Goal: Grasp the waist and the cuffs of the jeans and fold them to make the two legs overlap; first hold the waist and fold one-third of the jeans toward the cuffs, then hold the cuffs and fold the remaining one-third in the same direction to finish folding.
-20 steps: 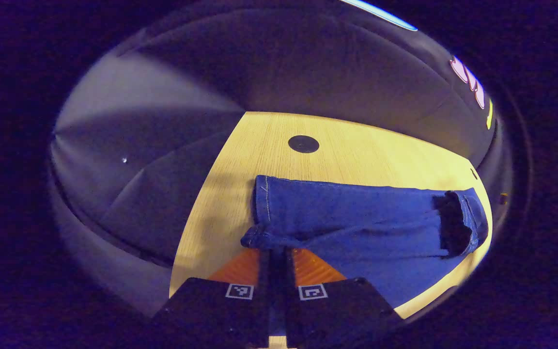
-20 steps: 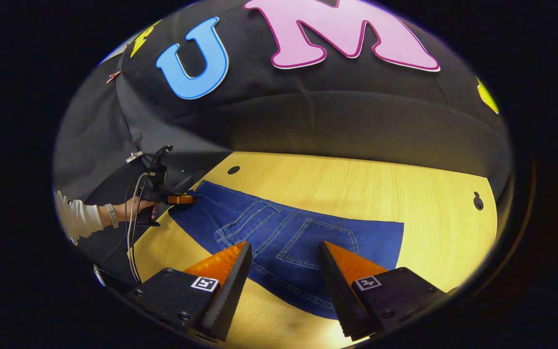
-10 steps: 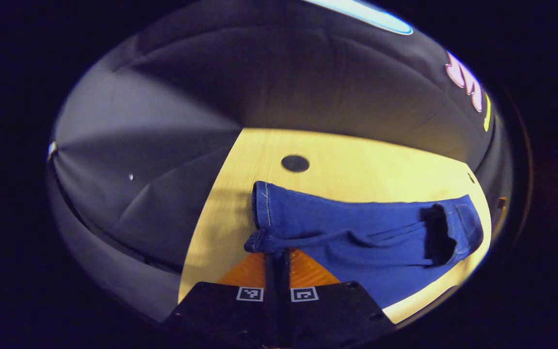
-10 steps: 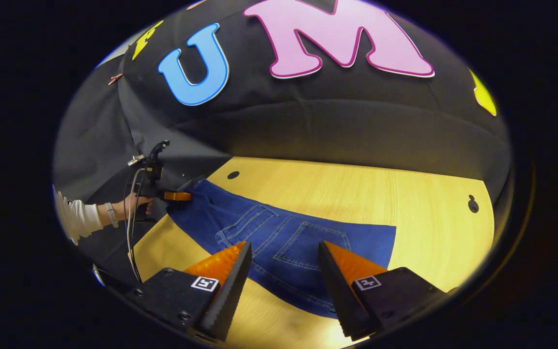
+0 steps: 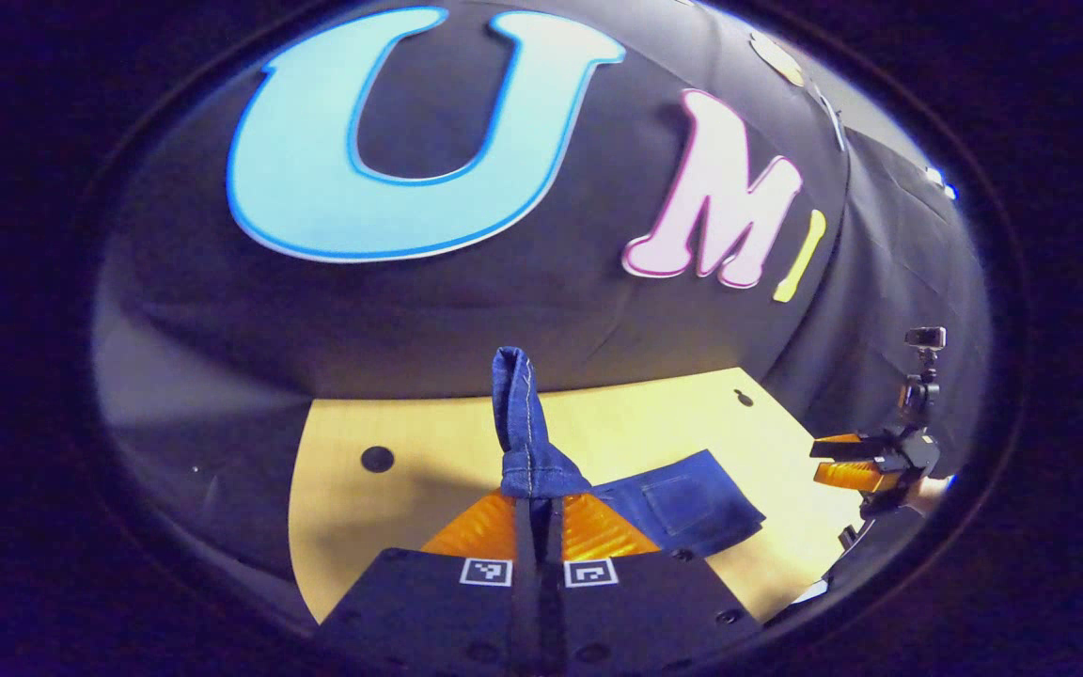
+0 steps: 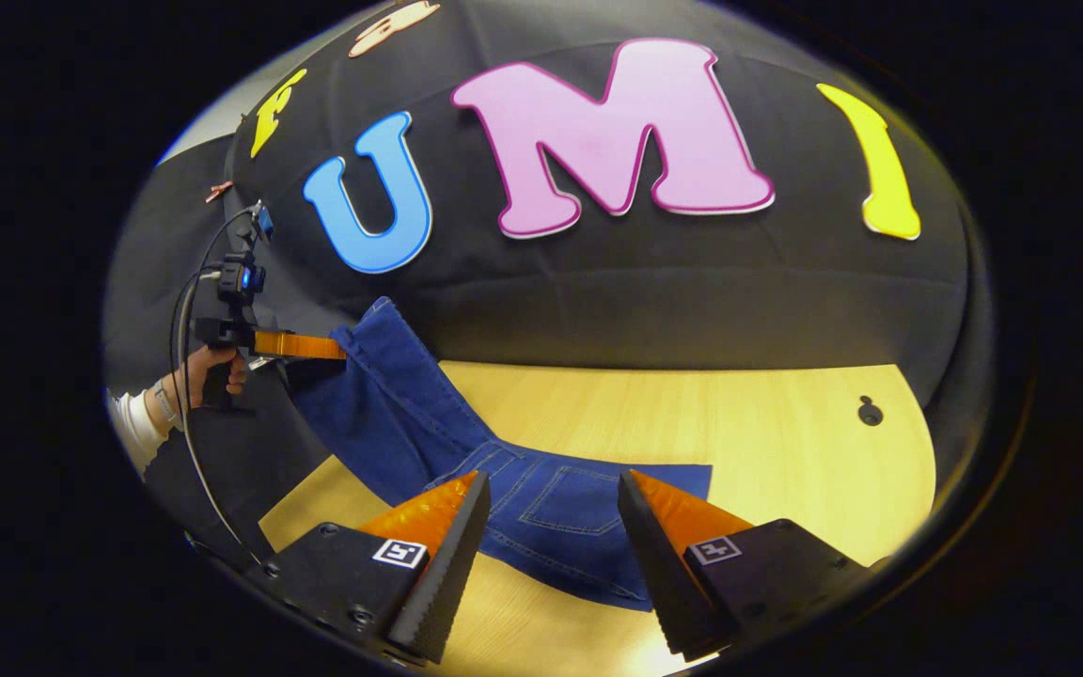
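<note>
The blue jeans lie with their waist and back pockets flat on the wooden table. Their legs rise steeply to the upper left, where the left gripper holds the cuffs in the air. In the left gripper view my left gripper is shut on the cuff end, which stands up from the fingers; the waist part lies below. My right gripper hovers open just above the waist, touching nothing. From the left gripper view it appears far right as the right gripper, open.
A person's hand and white sleeve hold the left gripper, with a cable hanging beneath. The table has small round holes. Its left edge lies under the lifted legs.
The left gripper has lifted the cuffs high off the table, so the legs now hang from it. The right gripper stayed open near the waist.
</note>
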Action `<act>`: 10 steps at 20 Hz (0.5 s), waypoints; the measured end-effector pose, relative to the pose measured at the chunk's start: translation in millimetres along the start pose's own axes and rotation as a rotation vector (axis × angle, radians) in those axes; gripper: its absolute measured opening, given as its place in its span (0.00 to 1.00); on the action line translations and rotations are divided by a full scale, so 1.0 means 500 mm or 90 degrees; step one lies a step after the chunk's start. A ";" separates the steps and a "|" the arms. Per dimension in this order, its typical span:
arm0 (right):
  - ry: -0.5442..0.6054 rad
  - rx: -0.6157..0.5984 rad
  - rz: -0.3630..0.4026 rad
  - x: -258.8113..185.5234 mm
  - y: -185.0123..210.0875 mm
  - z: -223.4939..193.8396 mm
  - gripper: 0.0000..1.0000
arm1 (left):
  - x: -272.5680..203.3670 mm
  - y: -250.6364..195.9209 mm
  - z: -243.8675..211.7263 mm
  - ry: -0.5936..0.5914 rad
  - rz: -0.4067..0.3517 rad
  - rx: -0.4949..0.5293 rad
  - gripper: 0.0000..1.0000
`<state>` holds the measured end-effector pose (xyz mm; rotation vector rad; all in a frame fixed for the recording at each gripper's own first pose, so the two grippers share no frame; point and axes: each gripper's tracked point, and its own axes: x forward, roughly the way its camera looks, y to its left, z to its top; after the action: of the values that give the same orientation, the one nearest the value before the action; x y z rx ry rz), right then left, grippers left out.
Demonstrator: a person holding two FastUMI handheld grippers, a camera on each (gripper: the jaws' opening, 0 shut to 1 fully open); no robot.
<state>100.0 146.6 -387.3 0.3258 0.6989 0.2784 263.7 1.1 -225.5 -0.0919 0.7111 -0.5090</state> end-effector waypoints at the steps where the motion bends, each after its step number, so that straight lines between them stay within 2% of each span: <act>1: -0.013 -0.014 -0.023 -0.022 -0.016 0.011 0.85 | 0.022 -0.061 0.008 0.006 -0.021 0.004 0.06; 5: -0.056 -0.036 -0.071 -0.115 -0.051 0.037 0.85 | 0.125 -0.271 -0.005 0.047 -0.103 0.020 0.06; 7: -0.069 -0.037 -0.101 -0.152 -0.081 0.036 0.85 | 0.203 -0.361 -0.050 0.083 -0.133 0.023 0.06; 10: -0.075 -0.001 -0.129 -0.194 -0.122 0.017 0.85 | 0.325 -0.421 -0.147 0.150 -0.098 0.054 0.06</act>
<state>43.1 54.7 -348.4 0.2651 0.6098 0.0663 233.3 -253.8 -326.4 -0.0064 0.9164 -0.7047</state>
